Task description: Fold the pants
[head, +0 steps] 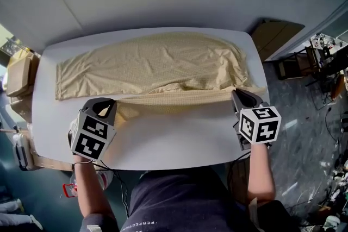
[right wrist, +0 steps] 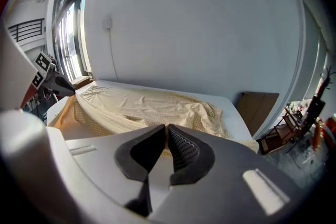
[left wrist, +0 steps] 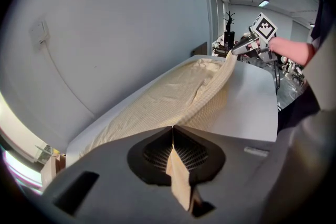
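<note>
The left hand-held gripper (head: 106, 110) and the right hand-held gripper (head: 238, 96) each pinched the near edge of the pants (head: 157, 65) above the table (head: 179, 144).

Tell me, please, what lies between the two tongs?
The lifted near edge of the pants, stretched from left tongs to right tongs; head view shows it.

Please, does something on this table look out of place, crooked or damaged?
Nothing looks damaged or spilled. The pants lie across the table, wrinkled at the right end, with the near edge lifted between the left tool and right tool, both shut on it.
</note>
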`<state>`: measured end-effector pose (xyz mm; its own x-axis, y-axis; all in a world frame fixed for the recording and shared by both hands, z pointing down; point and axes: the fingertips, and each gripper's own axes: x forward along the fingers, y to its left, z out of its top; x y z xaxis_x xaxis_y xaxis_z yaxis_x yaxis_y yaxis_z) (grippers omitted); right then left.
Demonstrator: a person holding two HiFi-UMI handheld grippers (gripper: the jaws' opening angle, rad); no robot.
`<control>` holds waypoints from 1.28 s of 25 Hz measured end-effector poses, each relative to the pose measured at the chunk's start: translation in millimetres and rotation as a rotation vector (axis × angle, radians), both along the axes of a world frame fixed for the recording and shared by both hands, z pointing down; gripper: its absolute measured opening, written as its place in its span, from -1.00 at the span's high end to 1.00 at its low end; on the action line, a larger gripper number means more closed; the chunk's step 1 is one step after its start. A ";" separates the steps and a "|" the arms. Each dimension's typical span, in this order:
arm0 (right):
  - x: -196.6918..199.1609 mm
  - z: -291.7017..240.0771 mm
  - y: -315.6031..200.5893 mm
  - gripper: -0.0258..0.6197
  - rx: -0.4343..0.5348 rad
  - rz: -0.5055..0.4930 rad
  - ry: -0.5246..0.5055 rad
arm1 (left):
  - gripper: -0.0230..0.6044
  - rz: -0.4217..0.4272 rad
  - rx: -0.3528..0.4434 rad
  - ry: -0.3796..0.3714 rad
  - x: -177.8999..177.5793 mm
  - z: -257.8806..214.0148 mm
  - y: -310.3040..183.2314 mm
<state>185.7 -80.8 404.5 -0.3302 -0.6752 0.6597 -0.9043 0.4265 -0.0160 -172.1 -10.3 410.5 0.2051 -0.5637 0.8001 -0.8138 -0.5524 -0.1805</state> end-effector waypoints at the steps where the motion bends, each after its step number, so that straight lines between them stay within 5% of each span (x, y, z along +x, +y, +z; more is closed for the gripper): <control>1: -2.0 -0.8 -3.7 0.85 0.002 0.008 0.003 | 0.90 0.007 0.002 0.001 -2.1 -0.8 -7.0; 32: -34.7 -9.9 -164.0 0.85 0.042 -0.031 -0.122 | 0.90 -0.200 0.008 -0.073 -39.2 2.2 -163.2</control>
<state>151.0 -244.8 394.6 -0.4273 -0.6893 0.5851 -0.8830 0.4571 -0.1065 -211.3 -173.5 412.7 0.0301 -0.5941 0.8038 -0.8917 -0.3794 -0.2470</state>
